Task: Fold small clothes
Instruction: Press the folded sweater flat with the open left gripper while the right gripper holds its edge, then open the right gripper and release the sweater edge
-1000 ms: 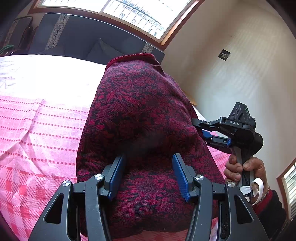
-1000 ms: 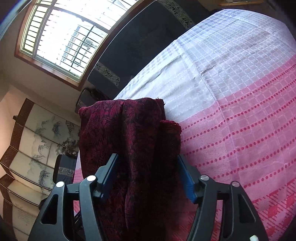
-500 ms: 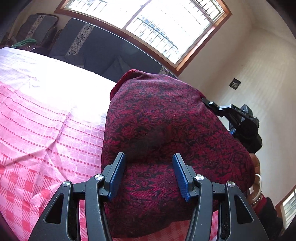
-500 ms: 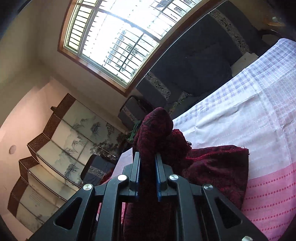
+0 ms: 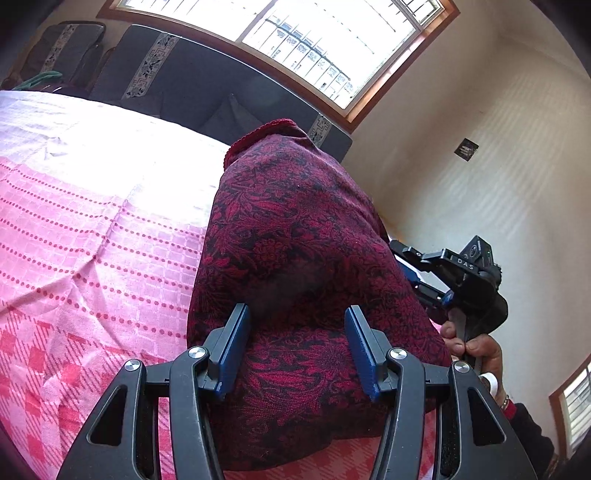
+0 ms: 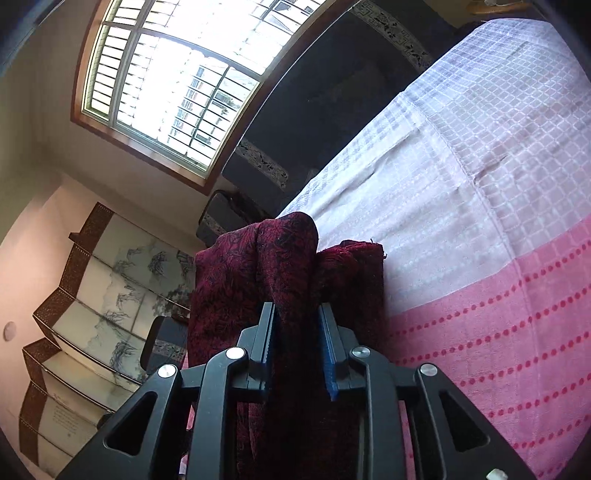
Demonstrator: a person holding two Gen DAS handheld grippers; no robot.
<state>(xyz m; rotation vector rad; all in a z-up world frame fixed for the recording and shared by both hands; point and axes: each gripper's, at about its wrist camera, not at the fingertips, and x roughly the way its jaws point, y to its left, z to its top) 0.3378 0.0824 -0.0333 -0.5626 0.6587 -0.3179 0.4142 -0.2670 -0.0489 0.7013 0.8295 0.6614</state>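
Observation:
A dark red floral-patterned garment is lifted above the pink and white checked bedspread. My left gripper is open, its blue pads on either side of the cloth's lower part without pinching it. My right gripper is shut on a bunched fold of the same garment and holds it up. The right gripper also shows in the left wrist view, at the cloth's right edge, held by a hand.
The bedspread stretches to the right. A dark sofa stands under a large window behind the bed. A folding painted screen stands at the left in the right wrist view.
My right gripper closed on the garment about half a second ago and has since come down a little with it. My left gripper stayed open against the cloth.

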